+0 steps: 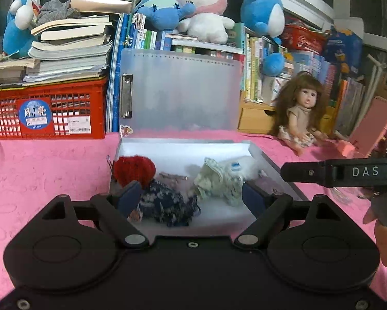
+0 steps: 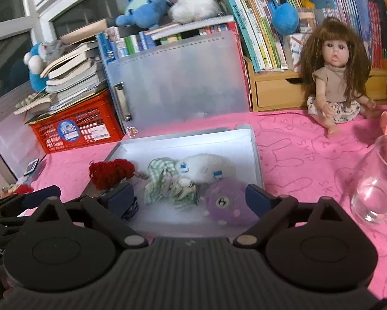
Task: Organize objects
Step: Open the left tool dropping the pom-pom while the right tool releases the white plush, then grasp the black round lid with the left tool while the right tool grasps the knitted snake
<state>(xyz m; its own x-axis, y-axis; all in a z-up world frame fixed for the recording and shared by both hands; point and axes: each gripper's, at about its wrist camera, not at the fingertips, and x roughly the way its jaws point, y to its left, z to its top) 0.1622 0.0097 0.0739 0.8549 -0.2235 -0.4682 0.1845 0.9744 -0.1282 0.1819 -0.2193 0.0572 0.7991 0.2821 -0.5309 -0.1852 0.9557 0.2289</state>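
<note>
Both my left gripper (image 1: 191,193) and right gripper (image 2: 191,199) gape wide, empty. Brown-haired doll (image 2: 335,77) at two o'clock looks light, hard-limbed; I'd pinch its torso.

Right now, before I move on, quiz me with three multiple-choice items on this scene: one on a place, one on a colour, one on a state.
1. Where is the purple plush?
A. In the white box
B. On the red crate
C. In the doll's lap

2. What colour is the knitted hat?
A. Blue
B. Red
C. Yellow

3. How does the right hand-held gripper stand?
A. Shut on the glass jug
B. Shut on the hat
C. Open, holding nothing

Answers: 1 A, it lies in the box's near right corner. 2 B, the yarn is plainly red. 3 C, its fingers stand wide apart with nothing pressed between them.
</note>
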